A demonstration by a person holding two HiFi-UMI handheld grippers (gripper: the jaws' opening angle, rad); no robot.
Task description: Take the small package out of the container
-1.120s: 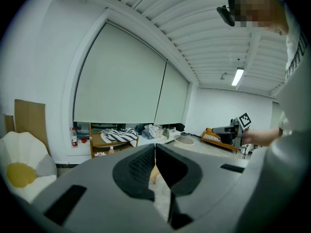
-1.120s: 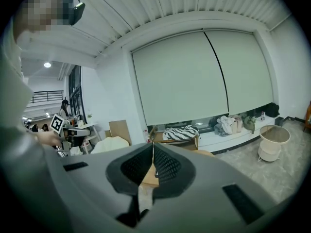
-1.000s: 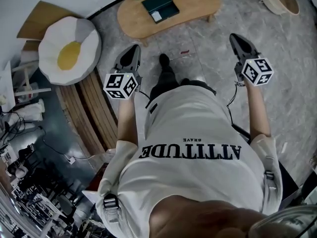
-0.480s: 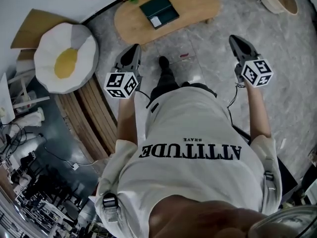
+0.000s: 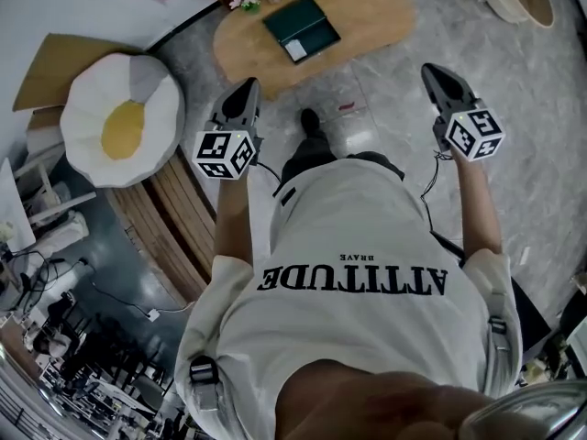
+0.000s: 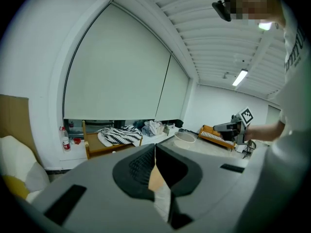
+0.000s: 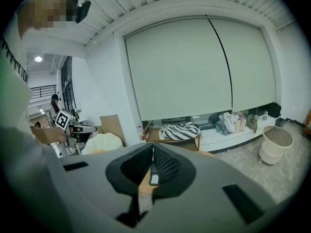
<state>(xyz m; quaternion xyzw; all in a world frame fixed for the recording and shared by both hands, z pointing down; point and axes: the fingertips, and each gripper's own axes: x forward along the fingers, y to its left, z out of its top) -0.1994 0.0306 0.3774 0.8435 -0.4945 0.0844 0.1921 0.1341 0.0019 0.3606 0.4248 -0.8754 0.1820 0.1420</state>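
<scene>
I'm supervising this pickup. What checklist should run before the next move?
1. Left claw empty: ok, shut on nothing.
2. Right claw empty: ok, shut on nothing.
3. A claw open for grasping: not ok.
4. Green container in sight on wooden table: ok.
5. Small white package inside it: ok, at near corner.
6. Container within reach: not ok, floor lies between.

Pale grey marbled floor (image 5: 541, 154) underfoot, with a low oval wooden table (image 5: 376, 12) ahead and a fried-egg cushion (image 5: 119, 122) lying beside slatted wooden boards (image 5: 179, 209). Wide white roller blinds (image 7: 194, 67) cover the windows, a strip light (image 6: 240, 77) glows on the ribbed ceiling (image 6: 209, 38), and a pale basket (image 7: 277, 142) stands near the window ledge
</scene>
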